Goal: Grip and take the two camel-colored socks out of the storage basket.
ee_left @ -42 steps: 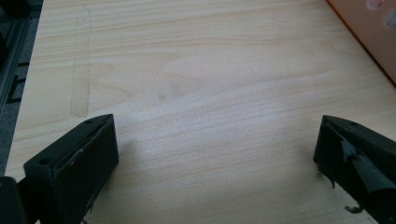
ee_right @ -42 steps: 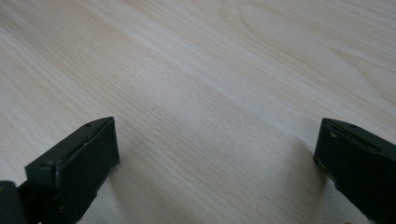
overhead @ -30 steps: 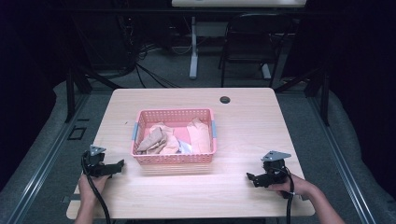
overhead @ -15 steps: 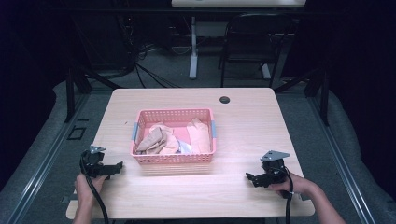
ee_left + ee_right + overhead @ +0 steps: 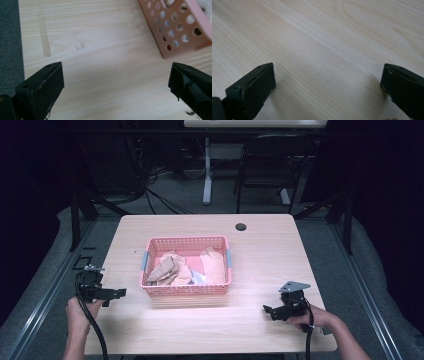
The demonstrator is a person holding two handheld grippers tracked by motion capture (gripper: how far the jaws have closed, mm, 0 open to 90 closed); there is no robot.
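— Where does the pink basket (image 5: 186,266) stand?

— In the middle of the wooden table (image 5: 260,265). It holds crumpled beige and tan cloths (image 5: 175,269), with a bit of pale blue among them. In the left gripper view a perforated corner of the basket (image 5: 178,27) shows at the upper right, resting on the wood.

— And the two grippers?

— The left gripper (image 5: 116,293) is to the left of the basket, near its front left corner, held in the person's left hand (image 5: 80,310) with its cable trailing toward the table's near edge. The right gripper (image 5: 267,310) is to the right of the basket and nearer the person than its front wall, well apart from it, in the right hand (image 5: 314,318); a grey three-cornered plate sits on top.

— What about the jaws?

— Both pairs are spread wide, with bare wood between them — neither has hold of anything.

— Anything else?

— A small dark round hole (image 5: 241,226) lies beyond the basket, toward the far edge.
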